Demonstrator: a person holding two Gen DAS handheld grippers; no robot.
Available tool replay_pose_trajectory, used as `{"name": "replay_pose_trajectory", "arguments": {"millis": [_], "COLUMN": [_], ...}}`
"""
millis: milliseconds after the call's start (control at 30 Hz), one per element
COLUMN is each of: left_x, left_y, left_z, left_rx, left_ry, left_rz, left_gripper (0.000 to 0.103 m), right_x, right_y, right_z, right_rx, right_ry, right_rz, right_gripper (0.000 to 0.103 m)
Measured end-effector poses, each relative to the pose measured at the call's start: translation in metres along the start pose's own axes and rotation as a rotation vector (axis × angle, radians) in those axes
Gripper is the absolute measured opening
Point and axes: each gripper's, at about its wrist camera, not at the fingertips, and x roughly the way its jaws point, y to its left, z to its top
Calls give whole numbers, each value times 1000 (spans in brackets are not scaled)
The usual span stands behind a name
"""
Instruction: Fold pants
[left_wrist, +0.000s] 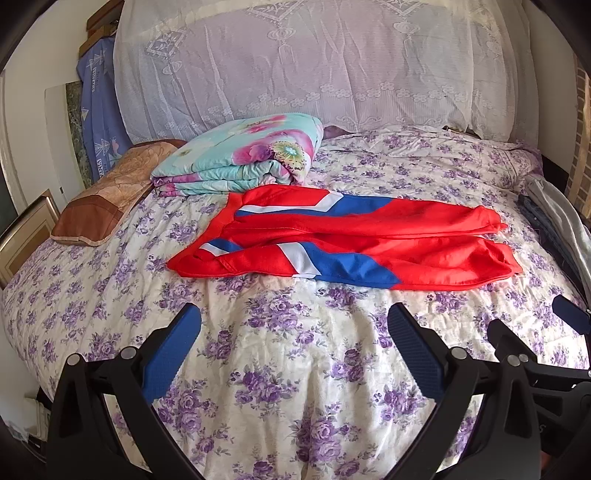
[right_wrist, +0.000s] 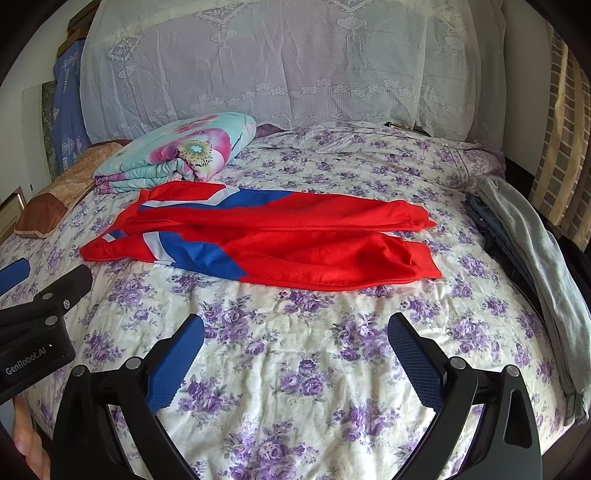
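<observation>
Red pants (left_wrist: 369, 240) (right_wrist: 288, 240) with blue and white stripes lie flat on the bed, waistband to the left, both legs running to the right side by side. My left gripper (left_wrist: 295, 314) is open over the floral bedspread, well short of the pants' near edge. My right gripper (right_wrist: 295, 325) is open too, also short of the pants and holding nothing. In the left wrist view the right gripper (left_wrist: 535, 332) shows at the right edge. In the right wrist view the left gripper (right_wrist: 40, 291) shows at the left edge, with a hand (right_wrist: 26, 439) below it.
A folded floral quilt (left_wrist: 243, 155) (right_wrist: 177, 155) lies behind the waistband, touching it. A brown pillow (left_wrist: 110, 192) sits at the far left. Grey and dark garments (right_wrist: 535, 251) lie along the bed's right edge. A lace curtain (left_wrist: 314, 62) hangs behind the bed.
</observation>
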Motion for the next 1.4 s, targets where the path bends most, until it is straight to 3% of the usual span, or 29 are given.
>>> {"name": "replay_pose_trajectory", "arguments": {"millis": [300,433,500,667,767,867,933,967,1000,1067,1167,1267,1400], "left_x": [7,36,69,164,204,228,241,248,253,253,240,229,233], "left_y": [2,10,22,86,130,153,160,162,165,167,161,158,159], "left_z": [-1,3,6,19,25,32,34,33,31,27,28,30,25], "left_rx": [-2,-38,-87,-286,-455,-549,-582,-599,-616,-642,-602,-572,-556], "left_ry": [23,124,215,375,425,452,475,496,510,484,412,362,370], "left_rz": [-5,-120,-161,-99,-113,-151,-191,-219,-228,-267,-264,-252,-249], "left_gripper": [98,98,98,98,98,96,68,41,25,17,16,15,15], "right_x": [1,7,11,19,22,25,28,30,32,39,53,81,135], "right_y": [1,-3,-12,-47,-68,-85,-96,-101,-107,-118,-140,-166,-202], "right_z": [0,-4,-7,-19,-26,-31,-34,-35,-36,-36,-29,-14,1], "right_rx": [-3,-13,-3,70,111,146,165,174,184,207,250,296,446], "right_ry": [3,26,44,89,113,129,145,154,168,200,247,314,431], "right_rz": [-1,-28,-49,-90,-123,-149,-163,-165,-161,-107,-24,-4,80], "right_gripper": [100,100,100,100,100,100,100,100,100,100,100,100,100]}}
